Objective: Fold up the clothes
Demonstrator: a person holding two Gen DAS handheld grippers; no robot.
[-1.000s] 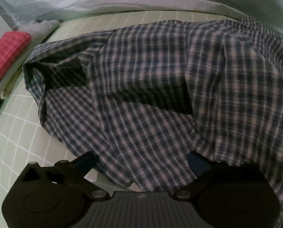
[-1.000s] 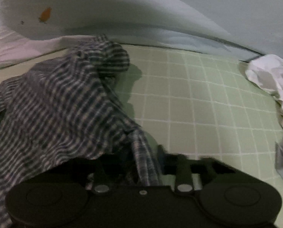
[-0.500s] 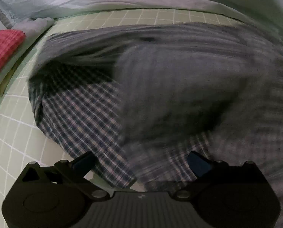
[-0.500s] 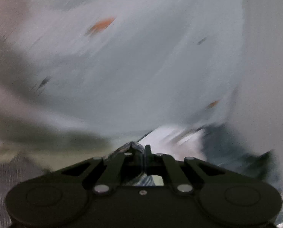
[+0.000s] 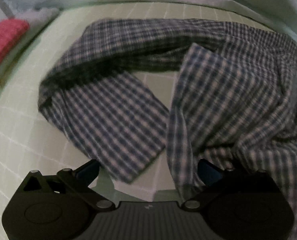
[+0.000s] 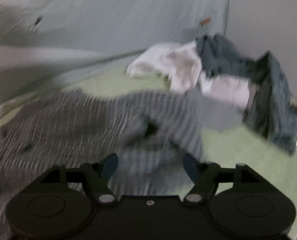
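My left gripper (image 5: 148,168) points steeply down over the green gridded mat (image 5: 22,140), and its jaws stand wide apart. The plaid shirt (image 5: 228,100) lies rumpled across the mat in front of it. One flap of the shirt reaches down between the blue finger pads (image 5: 88,170), and a second fold drapes over the pad on the right side of the view, but neither pad presses on the cloth. At the left edge of that view, a red folded cloth (image 5: 4,40) sits beside the mat. My right gripper (image 6: 150,166) has its jaws opening; the shirt (image 6: 68,120) shows blurred below and ahead of them, and I see no pad pressing on it. Beyond the shirt, near the wall, a heap of white cloth (image 6: 172,66) touches a dark blue-grey garment (image 6: 268,100) on the mat (image 6: 248,150).
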